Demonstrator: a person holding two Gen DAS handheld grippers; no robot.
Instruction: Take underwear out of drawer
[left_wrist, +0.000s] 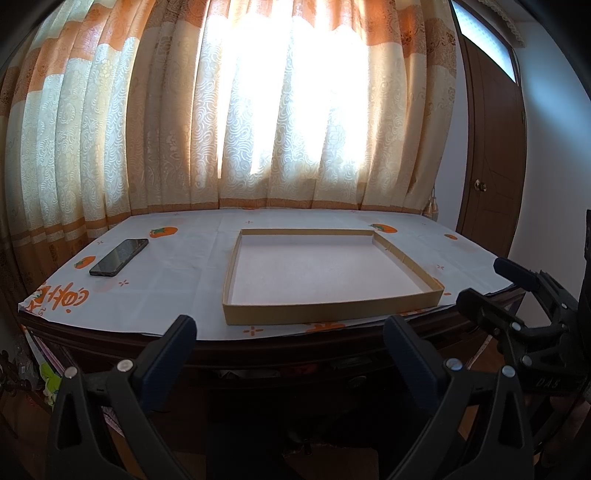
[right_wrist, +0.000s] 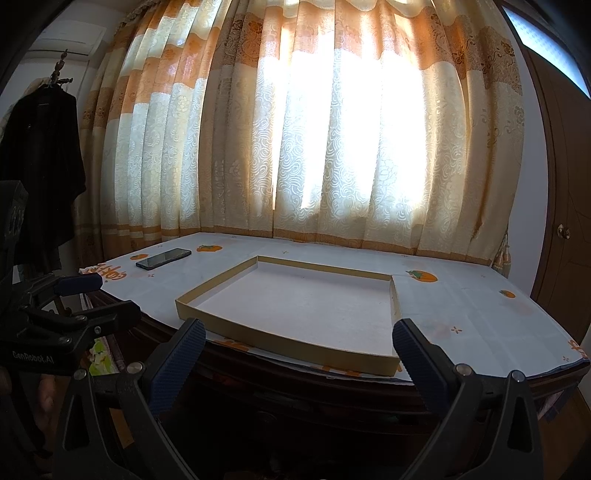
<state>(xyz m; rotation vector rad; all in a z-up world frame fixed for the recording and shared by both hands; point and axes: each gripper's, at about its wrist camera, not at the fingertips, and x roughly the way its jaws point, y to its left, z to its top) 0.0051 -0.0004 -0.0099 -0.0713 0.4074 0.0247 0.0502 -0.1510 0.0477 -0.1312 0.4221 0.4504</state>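
both grippers, left and right, spread wide, empty, before table edge; drawer, underwear not visible.

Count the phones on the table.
1. A dark phone lies flat on the tablecloth at the table's left side, left of the empty shallow cardboard tray and apart from it. Nothing on the tabletop could hide another.

White tablecloth with orange fruit prints; tan tray; black phone.
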